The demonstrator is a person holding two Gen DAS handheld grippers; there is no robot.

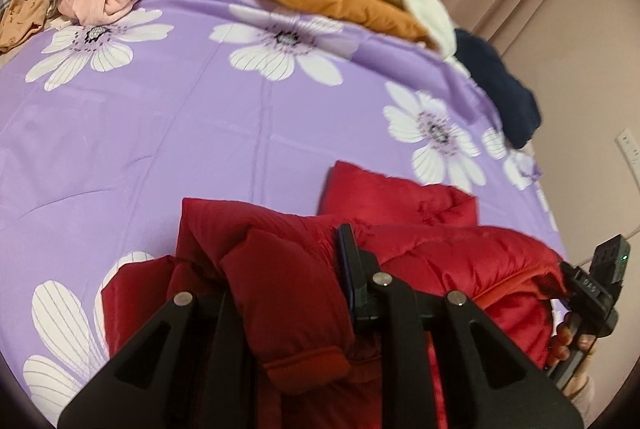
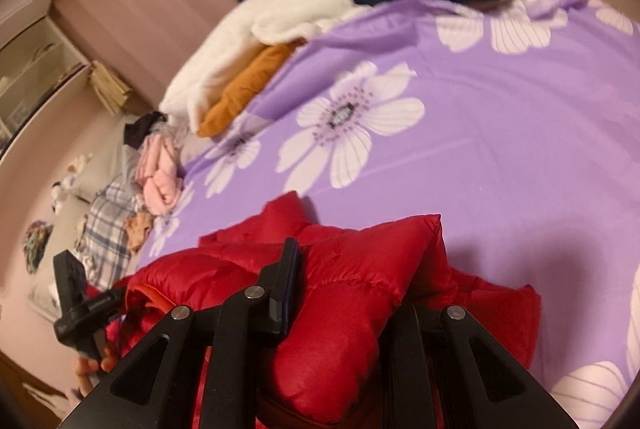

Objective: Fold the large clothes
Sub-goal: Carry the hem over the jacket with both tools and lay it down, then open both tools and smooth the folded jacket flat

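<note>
L hand-held gripper [image 1: 288,293]: own cam shows both black fingers spread wide, red padded fabric bunched between them; R finger [image 1: 352,269] pressed against the fabric, L finger mostly hidden behind it. Whether pinched tight: can't tell. R hand-held gripper [image 2: 344,293]: same stance, fingers apart w/ red fabric filling the gap, L finger [image 2: 286,281] lying on top of it. Each cam catches the other unit at frame edge, w/ the person's hand [image 1: 572,345] wrapped round its grip; fingers curled.
</note>
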